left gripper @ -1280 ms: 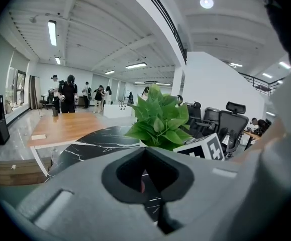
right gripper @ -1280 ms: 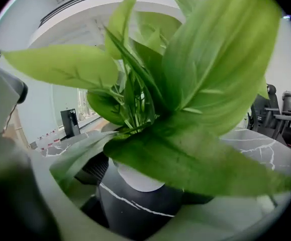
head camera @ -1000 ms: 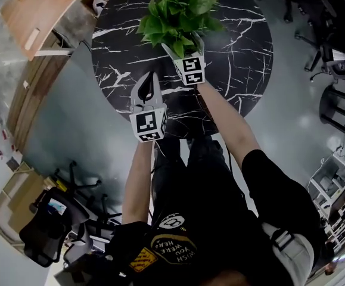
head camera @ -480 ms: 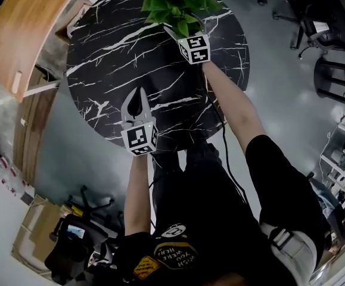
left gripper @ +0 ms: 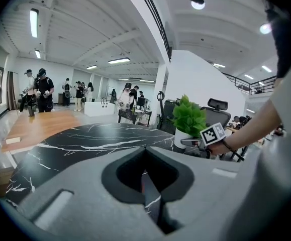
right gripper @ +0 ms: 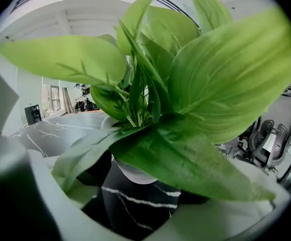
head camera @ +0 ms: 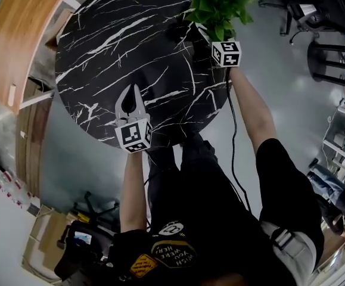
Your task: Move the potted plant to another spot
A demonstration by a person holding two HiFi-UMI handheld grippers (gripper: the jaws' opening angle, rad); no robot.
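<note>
The potted plant [head camera: 220, 2], green leaves in a white pot [right gripper: 135, 172], is at the far right edge of the round black marble table [head camera: 118, 46]. My right gripper [head camera: 206, 31] is shut on the pot, one jaw on each side, with the leaves hiding its tips. Its jaws have just been closing a little on the pot. The left gripper view shows the pot [left gripper: 181, 137] beside that gripper's finger. My left gripper [head camera: 131, 94] hovers over the table's near edge, shut with nothing in it; its jaws meet in the left gripper view.
A wooden table [head camera: 17, 34] stands at the far left. Office chairs [head camera: 327, 52] crowd the floor right of the marble table. Several people [left gripper: 39, 92] stand far off across the room. A black chair [left gripper: 216, 107] is behind the plant.
The right gripper has carried the plant from the table's far middle over to its right edge. The left gripper has drifted a little to the left near the front edge.
</note>
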